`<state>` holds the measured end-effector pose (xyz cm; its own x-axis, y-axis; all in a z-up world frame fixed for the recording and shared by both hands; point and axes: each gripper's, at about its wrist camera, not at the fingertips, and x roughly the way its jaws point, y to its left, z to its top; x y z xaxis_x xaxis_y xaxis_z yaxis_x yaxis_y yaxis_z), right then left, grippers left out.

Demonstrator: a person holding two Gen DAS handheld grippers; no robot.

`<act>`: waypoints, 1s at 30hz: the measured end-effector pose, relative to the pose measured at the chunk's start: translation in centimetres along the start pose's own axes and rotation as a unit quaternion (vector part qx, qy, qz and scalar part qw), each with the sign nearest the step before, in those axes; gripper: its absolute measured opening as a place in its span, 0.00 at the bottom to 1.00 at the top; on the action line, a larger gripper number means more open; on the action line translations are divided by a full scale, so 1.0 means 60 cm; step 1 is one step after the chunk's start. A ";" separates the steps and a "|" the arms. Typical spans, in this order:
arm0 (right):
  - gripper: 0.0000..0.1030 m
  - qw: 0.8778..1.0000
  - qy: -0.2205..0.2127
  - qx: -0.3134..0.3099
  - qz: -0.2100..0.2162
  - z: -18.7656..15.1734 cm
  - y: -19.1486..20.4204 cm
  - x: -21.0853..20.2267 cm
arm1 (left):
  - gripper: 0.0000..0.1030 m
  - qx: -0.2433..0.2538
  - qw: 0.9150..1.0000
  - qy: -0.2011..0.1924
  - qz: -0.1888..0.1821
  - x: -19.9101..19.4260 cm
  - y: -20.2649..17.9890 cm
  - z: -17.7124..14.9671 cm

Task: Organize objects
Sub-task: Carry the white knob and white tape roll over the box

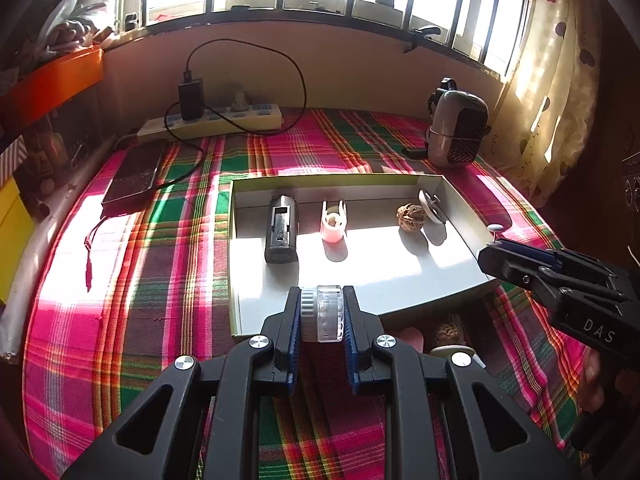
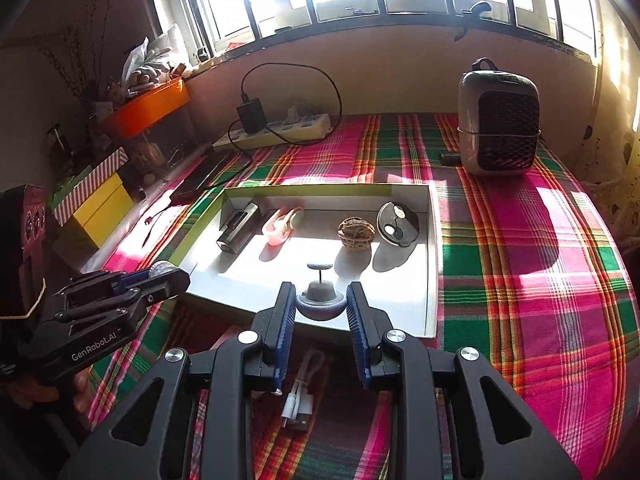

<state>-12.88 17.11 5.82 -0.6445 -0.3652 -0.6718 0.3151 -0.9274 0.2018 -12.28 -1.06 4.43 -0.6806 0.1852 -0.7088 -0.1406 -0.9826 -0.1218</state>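
Note:
My left gripper (image 1: 322, 296) is shut on a small clear plastic container with a ribbed grey cap (image 1: 322, 314), held just above the near edge of the white tray (image 1: 236, 264). My right gripper (image 2: 320, 289) is shut on a bluish-grey round knob with a thin stem and flat top (image 2: 321, 300), over the tray's (image 2: 434, 264) near side. Along the tray's far side lie a black rectangular block (image 2: 236, 226), a pink piece (image 2: 280, 222), a walnut (image 2: 356, 233) and a round disc (image 2: 397, 220). Each gripper shows in the other's view: the right gripper (image 1: 491, 249), the left gripper (image 2: 178, 276).
A plaid cloth (image 2: 520, 260) covers the surface. A grey fan heater (image 2: 498, 120) stands at the back right, a power strip with charger (image 2: 276, 130) at the back left, a phone (image 1: 134, 176) beside it. A white cable (image 2: 302, 396), another walnut (image 1: 448, 332) and a pink item (image 1: 412, 336) lie before the tray.

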 end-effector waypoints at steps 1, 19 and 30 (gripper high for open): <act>0.27 1.000 0.001 -0.003 0.001 0.006 0.001 0.006 | 0.16 0.000 1.000 -0.001 0.000 0.002 0.000 0.003; 0.27 0.998 0.052 -0.018 0.018 0.094 0.004 0.140 | 0.16 0.003 1.000 0.017 0.010 0.069 0.006 0.025; 0.27 0.997 0.069 -0.032 0.003 0.112 0.008 0.186 | 0.16 0.008 1.000 0.025 0.016 0.092 0.005 0.030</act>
<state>-24.64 12.05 3.19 -0.5419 -0.3517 -0.7633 0.3647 -0.9167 0.1635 -17.39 -0.28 1.75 -0.6476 0.1515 -0.7468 -0.1312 -0.9876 -0.0866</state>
